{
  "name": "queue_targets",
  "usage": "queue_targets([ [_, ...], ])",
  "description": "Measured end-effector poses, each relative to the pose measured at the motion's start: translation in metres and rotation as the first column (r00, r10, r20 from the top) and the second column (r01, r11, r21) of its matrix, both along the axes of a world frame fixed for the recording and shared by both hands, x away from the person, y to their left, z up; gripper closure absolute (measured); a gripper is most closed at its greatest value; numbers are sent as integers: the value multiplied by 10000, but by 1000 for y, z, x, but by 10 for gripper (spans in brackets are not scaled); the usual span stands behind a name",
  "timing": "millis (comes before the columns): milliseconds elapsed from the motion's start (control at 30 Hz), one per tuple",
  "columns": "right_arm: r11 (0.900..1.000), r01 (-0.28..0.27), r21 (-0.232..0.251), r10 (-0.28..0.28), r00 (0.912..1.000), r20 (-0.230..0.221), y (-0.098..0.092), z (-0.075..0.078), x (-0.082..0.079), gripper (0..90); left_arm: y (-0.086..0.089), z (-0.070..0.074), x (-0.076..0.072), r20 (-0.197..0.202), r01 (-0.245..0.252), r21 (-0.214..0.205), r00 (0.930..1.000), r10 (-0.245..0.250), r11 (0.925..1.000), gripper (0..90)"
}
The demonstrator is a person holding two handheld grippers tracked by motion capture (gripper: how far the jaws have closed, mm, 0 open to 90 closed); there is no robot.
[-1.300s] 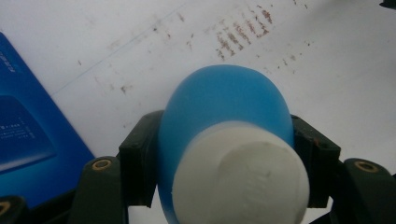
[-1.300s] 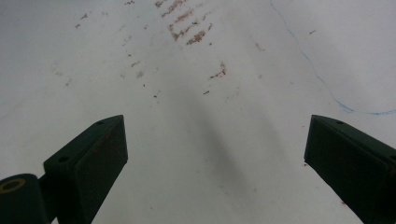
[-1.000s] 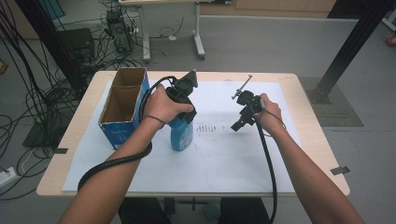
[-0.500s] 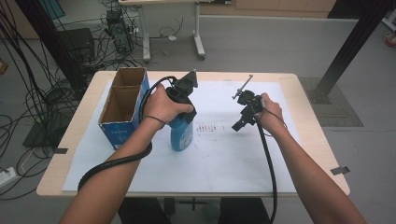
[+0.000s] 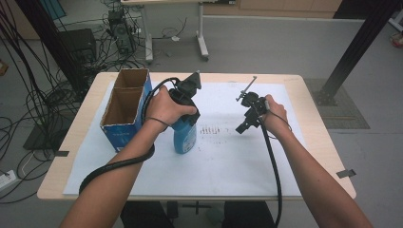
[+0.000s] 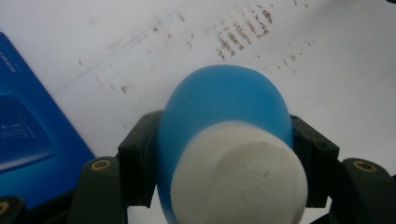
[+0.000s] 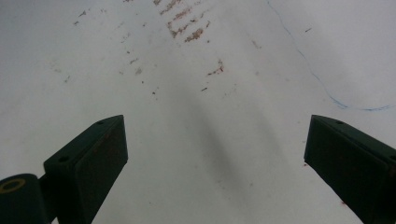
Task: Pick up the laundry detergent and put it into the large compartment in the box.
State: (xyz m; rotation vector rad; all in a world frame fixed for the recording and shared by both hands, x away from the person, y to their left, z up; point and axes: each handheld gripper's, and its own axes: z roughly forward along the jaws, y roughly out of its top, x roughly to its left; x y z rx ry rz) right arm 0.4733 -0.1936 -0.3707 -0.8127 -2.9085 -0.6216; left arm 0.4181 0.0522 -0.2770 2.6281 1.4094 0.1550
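On a table covered with white paper (image 5: 228, 156), an open blue cardboard box (image 5: 124, 114) stands at the left. Just beside it stands an upright blue bottle (image 5: 185, 135) with a rounded shoulder and a white cap (image 6: 240, 175). The left gripper (image 5: 186, 102) is clamped on the bottle's upper part, one jaw pressing each side. To the right, well apart, the right gripper (image 5: 247, 121) hovers above the stained paper, jaws spread wide with nothing between them. Nothing has shifted since the earlier frames.
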Motion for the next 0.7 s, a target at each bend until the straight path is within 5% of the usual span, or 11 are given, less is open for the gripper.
queue_targets([
  [700,10000,-48,-16,48,10000,-27,3,-3,2,59,-1,0,-1,106,46,23,9999,-46,10000,373],
])
